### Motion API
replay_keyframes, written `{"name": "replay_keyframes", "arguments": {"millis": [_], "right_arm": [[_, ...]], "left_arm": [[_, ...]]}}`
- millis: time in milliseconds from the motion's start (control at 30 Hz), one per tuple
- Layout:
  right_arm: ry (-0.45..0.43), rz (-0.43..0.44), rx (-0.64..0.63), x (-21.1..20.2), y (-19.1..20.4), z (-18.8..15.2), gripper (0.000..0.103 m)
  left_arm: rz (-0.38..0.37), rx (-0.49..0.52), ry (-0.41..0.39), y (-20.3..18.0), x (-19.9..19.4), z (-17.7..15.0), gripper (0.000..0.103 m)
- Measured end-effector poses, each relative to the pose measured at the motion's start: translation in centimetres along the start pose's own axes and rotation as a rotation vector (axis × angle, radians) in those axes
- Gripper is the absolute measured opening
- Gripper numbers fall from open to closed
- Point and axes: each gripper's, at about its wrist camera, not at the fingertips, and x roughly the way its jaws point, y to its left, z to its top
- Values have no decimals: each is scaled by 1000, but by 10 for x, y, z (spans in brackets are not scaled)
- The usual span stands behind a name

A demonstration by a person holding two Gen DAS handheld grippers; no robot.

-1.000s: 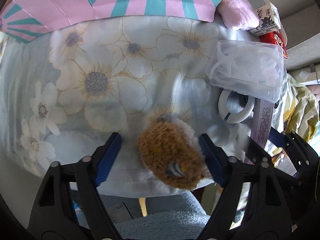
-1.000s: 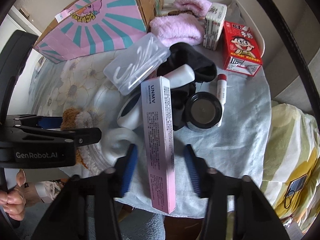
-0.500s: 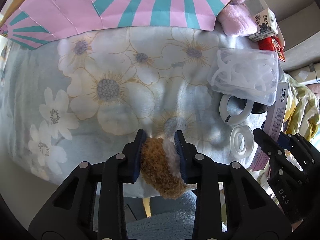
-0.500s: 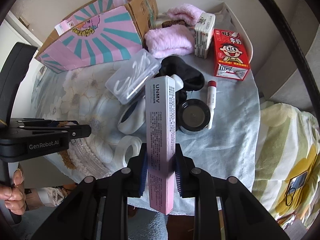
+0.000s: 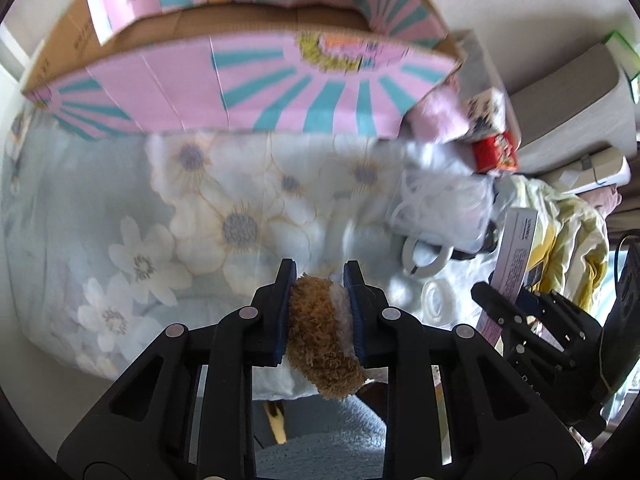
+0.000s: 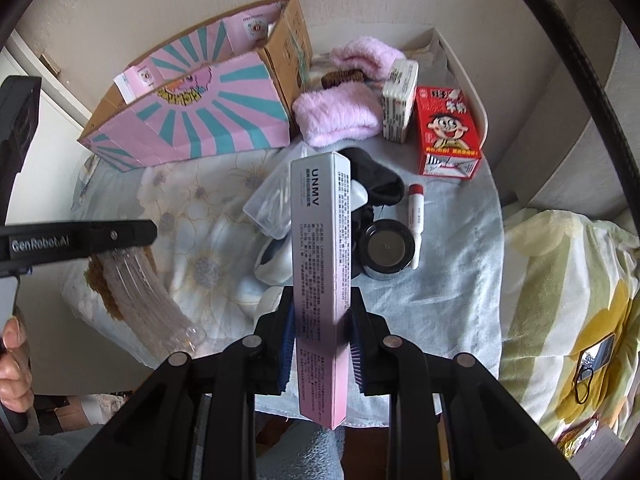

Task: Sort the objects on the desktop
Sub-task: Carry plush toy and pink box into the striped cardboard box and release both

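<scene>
Steeply downward, left gripper (image 5: 319,280) fingers closing on the plush toy (image 5: 320,332), right gripper (image 6: 320,312) clamping the pink box (image 6: 320,264)

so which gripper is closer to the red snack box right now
Right. The right gripper holds the long pink box just in front of the clutter around the red snack box; the left gripper, clamping the brown plush, sits across the cloth.

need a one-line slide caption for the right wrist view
Right hand-held gripper clamps a tall pink box above the cluttered floral cloth.
</scene>
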Motion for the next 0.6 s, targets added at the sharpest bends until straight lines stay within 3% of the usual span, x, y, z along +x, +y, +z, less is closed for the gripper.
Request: {"name": "replay_keyframes", "arguments": {"millis": [267, 467, 600], "right_arm": [[-80, -32, -16, -43, 8, 19, 23], [-170, -41, -67, -81, 27, 55, 23], [-242, -63, -155, -100, 53, 91, 23]], "left_arm": [[-5, 19, -133, -14, -77, 10, 22], [17, -4, -282, -33, -66, 35, 22], [44, -14, -391, -15, -97, 58, 22]]}}
